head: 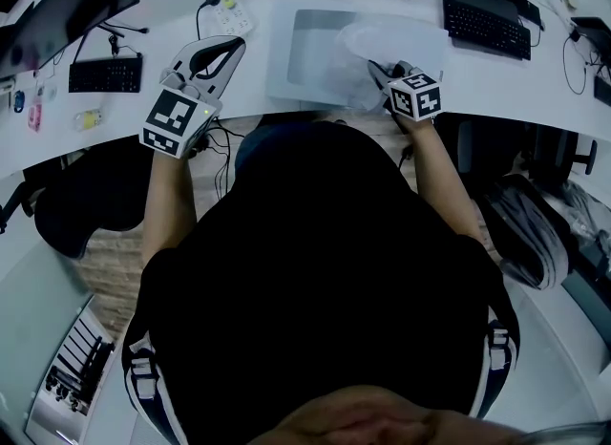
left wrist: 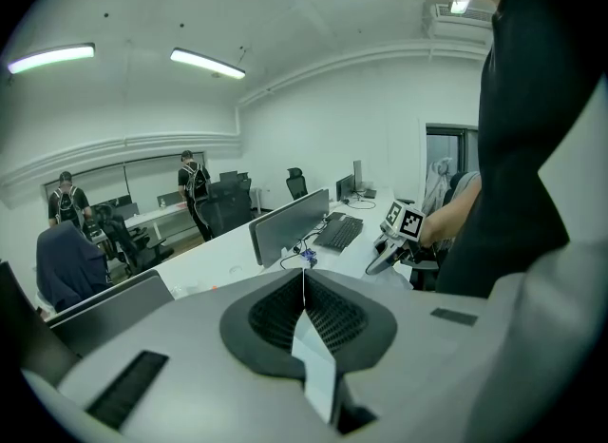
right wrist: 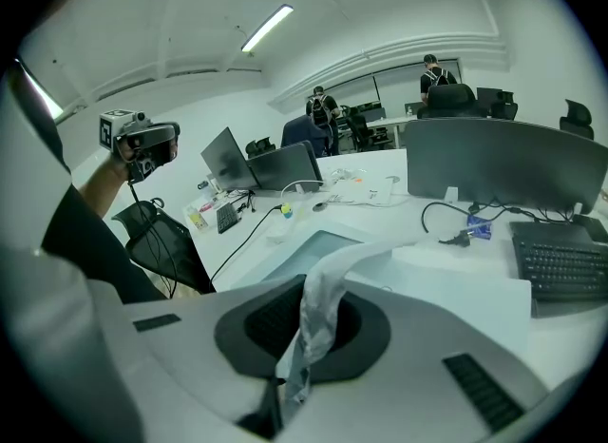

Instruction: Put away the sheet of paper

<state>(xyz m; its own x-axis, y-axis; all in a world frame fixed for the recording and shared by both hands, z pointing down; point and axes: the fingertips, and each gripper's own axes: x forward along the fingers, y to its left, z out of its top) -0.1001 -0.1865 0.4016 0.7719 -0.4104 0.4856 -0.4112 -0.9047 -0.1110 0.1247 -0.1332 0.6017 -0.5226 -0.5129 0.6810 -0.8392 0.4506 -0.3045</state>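
My right gripper [head: 379, 70] is low over the desk, shut on a crumpled, thin, half see-through sheet [head: 368, 44]. In the right gripper view the sheet [right wrist: 318, 313] rises out of the closed jaws of this gripper [right wrist: 306, 310] and bends off to the right. Under it lie a grey mat [head: 310, 47] and a flat white sheet [head: 425, 44]. My left gripper [head: 232, 46] is raised at the left, away from the sheet. Its jaws [left wrist: 304, 284] are shut, and only a narrow white strip shows in their seam; no object shows beyond the tips.
A black keyboard [head: 105, 74] lies at the left and another [head: 485, 25] at the back right. A power strip [head: 229, 10] and cables sit behind the mat. Monitors [head: 57, 13] stand at the back left. Chairs [head: 81, 209] flank the curved desk edge.
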